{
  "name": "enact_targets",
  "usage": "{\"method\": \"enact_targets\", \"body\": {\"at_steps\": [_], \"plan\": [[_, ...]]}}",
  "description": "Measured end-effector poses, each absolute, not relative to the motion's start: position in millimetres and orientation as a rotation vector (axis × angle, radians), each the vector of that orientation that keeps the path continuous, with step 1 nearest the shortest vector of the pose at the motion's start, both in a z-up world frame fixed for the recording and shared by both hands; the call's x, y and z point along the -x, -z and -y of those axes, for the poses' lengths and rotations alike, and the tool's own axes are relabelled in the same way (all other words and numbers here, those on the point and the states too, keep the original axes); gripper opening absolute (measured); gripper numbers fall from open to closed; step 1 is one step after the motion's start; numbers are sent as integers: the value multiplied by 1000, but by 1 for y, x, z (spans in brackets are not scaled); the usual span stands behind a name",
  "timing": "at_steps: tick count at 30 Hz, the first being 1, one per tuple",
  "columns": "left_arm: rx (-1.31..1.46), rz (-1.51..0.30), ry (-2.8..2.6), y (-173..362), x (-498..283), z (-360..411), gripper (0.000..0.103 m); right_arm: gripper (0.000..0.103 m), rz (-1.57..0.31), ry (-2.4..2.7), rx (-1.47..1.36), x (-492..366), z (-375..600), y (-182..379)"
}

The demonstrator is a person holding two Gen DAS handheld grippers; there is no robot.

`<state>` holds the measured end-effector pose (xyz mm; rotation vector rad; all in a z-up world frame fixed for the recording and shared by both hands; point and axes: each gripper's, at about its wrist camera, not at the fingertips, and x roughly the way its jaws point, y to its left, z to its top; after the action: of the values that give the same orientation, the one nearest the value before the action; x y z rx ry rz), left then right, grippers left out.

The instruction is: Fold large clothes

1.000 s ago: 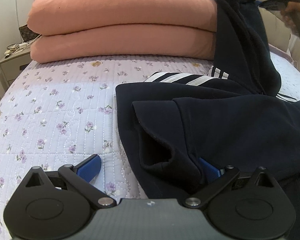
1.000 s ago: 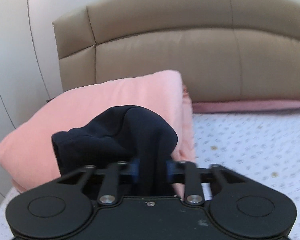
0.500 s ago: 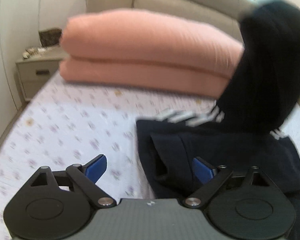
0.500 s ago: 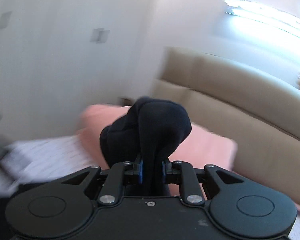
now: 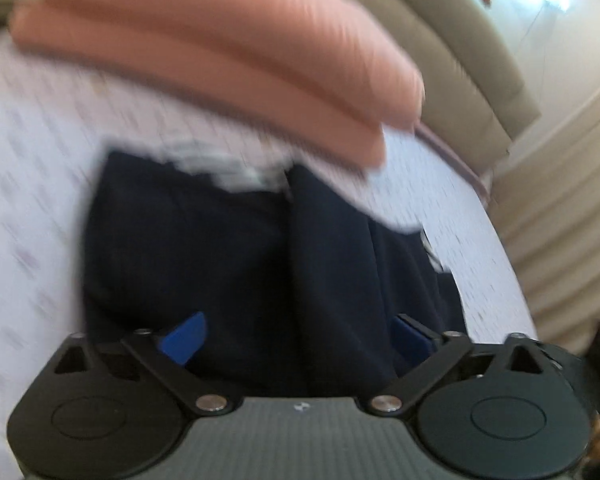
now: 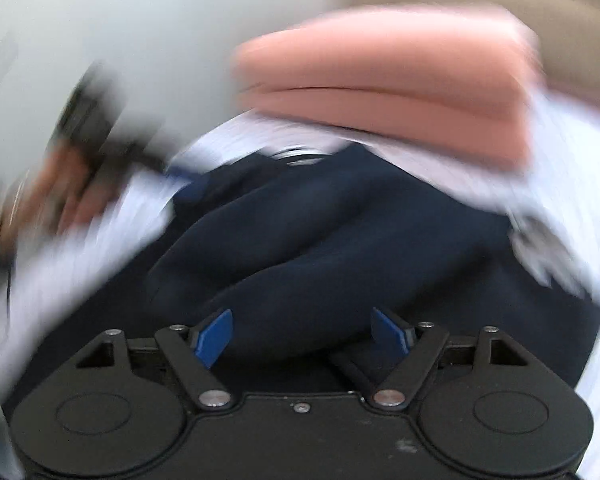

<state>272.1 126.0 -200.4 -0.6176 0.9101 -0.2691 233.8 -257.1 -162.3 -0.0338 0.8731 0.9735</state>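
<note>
A dark navy garment [image 5: 228, 248] lies bunched on the bed [image 5: 36, 168], near the folded pink blanket [image 5: 220, 36]. The right gripper [image 6: 302, 332] is opening its jaws above it; the left gripper [image 5: 296, 334] is closing slightly, gripping nothing.

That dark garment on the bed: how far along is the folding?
Partly done: the dark garment lies on the bed with one part folded across. The right gripper is opening over it, gripping nothing; the left gripper is closing slightly. Further folds look needed.
</note>
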Motion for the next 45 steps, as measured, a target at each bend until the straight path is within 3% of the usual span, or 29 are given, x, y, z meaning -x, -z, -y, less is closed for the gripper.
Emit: {"method": "enact_targets", "body": {"at_steps": [3, 5, 6, 7, 8, 12, 15, 17, 19, 20, 22, 23, 24, 25, 27, 32, 35, 41, 45], "plan": [[648, -962, 318, 220, -274, -110, 82, 92, -1011, -886, -359, -268, 272, 195], [608, -963, 338, 225, -276, -102, 67, 92, -1066, -847, -468, -276, 265, 215], [581, -963, 349, 226, -276, -98, 36, 77, -1078, -858, -474, -276, 258, 222], [559, -971, 355, 226, -276, -95, 15, 57, -1075, -855, -465, -273, 253, 224], [556, -965, 350, 224, -276, -94, 15, 10, -1061, -840, -454, -268, 247, 224], [655, -790, 347, 192, -256, -110, 15, 7, -920, -725, -404, -238, 257, 187], [619, -784, 323, 192, -253, -113, 10, 4, -796, -650, -308, -224, 278, 161], [581, -865, 282, 212, -253, -108, 9, 4, -855, -572, -204, -226, 280, 172], [641, -957, 278, 238, -252, -110, 17, 7, -947, -529, -129, -231, 277, 195], [670, -965, 276, 244, -249, -111, 20, 14, -973, -524, -146, -233, 279, 201], [669, -937, 279, 241, -241, -114, 25, 32, -963, -519, -260, -229, 286, 201], [656, -920, 298, 236, -238, -113, 27, 57, -953, -517, -295, -227, 288, 195], [646, -907, 319, 231, -236, -114, 37, 81, -936, -523, -331, -226, 290, 189], [641, -899, 338, 226, -235, -113, 54, 88, -917, -534, -360, -225, 294, 180], [629, -889, 373, 221, -238, -108, 69, 89, -901, -559, -406, -224, 296, 169], [493, -1023, 317, 241, -257, -77, 69, 95, -1007, -566, -270, -222, 262, 185], [421, -980, 309, 243, -242, -70, 67, 95, -1165, -549, -328, -220, 262, 224], [443, -1006, 273, 235, -232, -84, 68, 91, -1071, -563, -210, -199, 270, 221], [462, -1016, 231, 227, -215, -101, 74, 91, -1052, -516, -380, -189, 305, 228]]}}
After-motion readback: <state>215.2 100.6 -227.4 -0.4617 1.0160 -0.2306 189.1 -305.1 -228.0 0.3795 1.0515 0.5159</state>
